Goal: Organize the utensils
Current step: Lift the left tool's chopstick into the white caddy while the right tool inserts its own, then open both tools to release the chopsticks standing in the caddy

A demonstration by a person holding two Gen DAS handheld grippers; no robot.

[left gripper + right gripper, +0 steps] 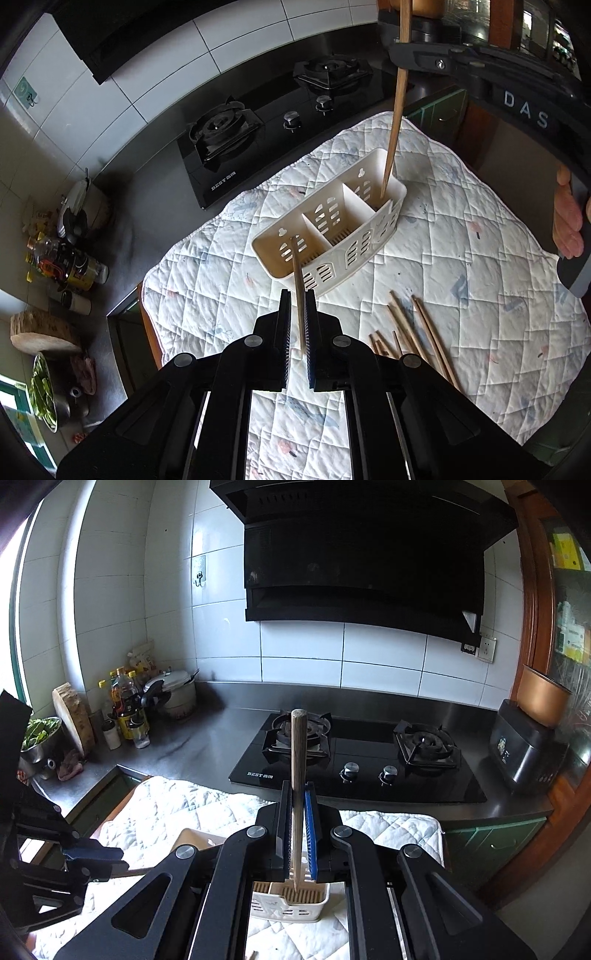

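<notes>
Chopsticks (pixel 417 328) lie beside the caddy (pixel 332 229) — each hand-held gripper, left (pixel 297 317) and right (pixel 297 812), clamps one.

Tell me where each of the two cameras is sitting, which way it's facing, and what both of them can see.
Left wrist: on the left gripper, angled steeply down at the white caddy on the quilted mat; its jaws clamp a chopstick, and the right gripper and the hand holding it show.
Right wrist: on the right gripper, facing the tiled wall and range hood across the stove; its jaws clamp another chopstick, left gripper at the left edge.
Shared: caddy, mat, stove, counter clutter.
</notes>
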